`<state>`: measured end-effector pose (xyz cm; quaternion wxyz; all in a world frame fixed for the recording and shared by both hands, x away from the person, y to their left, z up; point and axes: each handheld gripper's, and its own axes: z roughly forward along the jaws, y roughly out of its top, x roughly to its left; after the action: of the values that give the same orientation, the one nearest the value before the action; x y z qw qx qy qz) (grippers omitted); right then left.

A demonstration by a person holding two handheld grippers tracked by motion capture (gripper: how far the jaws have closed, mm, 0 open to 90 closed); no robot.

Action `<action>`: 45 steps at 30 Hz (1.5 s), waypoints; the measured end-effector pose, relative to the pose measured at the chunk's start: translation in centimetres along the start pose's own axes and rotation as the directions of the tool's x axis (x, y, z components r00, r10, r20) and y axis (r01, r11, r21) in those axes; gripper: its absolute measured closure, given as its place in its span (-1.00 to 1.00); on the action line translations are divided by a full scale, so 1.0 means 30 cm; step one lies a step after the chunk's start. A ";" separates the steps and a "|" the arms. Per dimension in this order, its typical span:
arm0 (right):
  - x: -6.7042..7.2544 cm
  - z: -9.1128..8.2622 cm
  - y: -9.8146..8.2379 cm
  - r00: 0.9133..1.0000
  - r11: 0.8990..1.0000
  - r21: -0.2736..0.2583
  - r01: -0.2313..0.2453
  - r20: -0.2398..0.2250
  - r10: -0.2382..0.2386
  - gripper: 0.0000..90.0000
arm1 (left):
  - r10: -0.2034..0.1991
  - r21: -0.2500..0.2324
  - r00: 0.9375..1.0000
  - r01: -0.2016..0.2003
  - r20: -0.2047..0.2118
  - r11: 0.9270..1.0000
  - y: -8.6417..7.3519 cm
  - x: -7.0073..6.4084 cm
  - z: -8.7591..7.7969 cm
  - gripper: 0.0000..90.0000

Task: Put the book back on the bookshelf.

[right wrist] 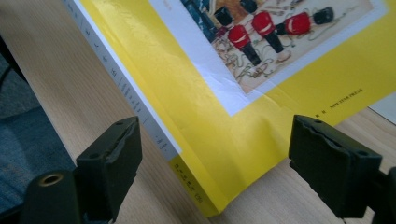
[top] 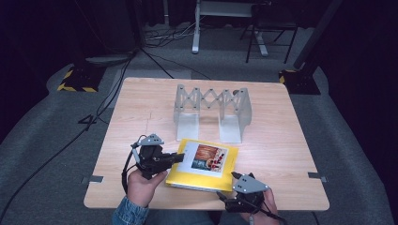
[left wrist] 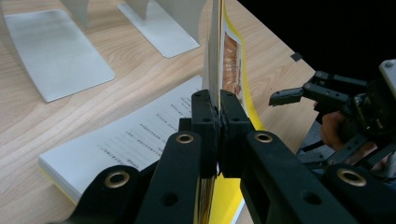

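Our left gripper (left wrist: 218, 122) pinches the yellow front cover (left wrist: 232, 51) of a book (top: 202, 164), lifting it on edge so the white printed page (left wrist: 135, 140) beneath shows. Our right gripper (right wrist: 217, 161), jaws spread wide with nothing between them, sits just off the book's near right corner. The book lies on the near middle of the tabletop (top: 136, 108); a grey expandable book rack (top: 211, 110) stands just beyond it.

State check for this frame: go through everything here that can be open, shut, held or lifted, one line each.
Book: flat on the table, front cover lifted.
Left tongs: shut on the cover's edge.
Right tongs: open, near the book's spine corner, gripping nothing.
Bookend rack: standing, empty.
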<state>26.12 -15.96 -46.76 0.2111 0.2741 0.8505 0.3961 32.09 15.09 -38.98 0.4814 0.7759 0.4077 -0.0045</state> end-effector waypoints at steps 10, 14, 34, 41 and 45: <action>0.033 0.039 0.004 0.998 0.999 0.020 0.041 0.050 -0.042 -0.66 | 0.005 -0.002 0.999 -0.005 0.046 1.000 0.026 -0.022 0.008 0.94; 0.049 0.051 0.011 0.995 0.997 0.019 0.069 0.065 -0.070 -0.66 | 0.007 -0.003 0.999 -0.007 0.053 1.000 0.029 -0.025 0.011 0.94; 0.088 0.154 0.031 0.965 0.984 0.026 0.176 0.191 -0.178 -0.65 | -0.012 0.027 0.999 0.011 0.043 1.000 0.022 -0.020 0.032 0.94; 0.086 0.184 0.033 0.949 0.974 0.036 0.222 0.222 -0.224 -0.62 | -0.006 0.055 0.999 0.004 0.037 0.998 0.024 -0.022 0.046 0.94; 0.097 0.199 0.032 0.926 0.960 0.040 0.276 0.256 -0.276 -0.51 | -0.016 0.060 0.999 0.014 0.036 0.998 0.022 -0.019 0.050 0.94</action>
<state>27.63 -10.25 -49.98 0.3738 0.2016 0.8462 0.3218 32.72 13.48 -39.07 0.4651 0.7867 0.4045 -0.0343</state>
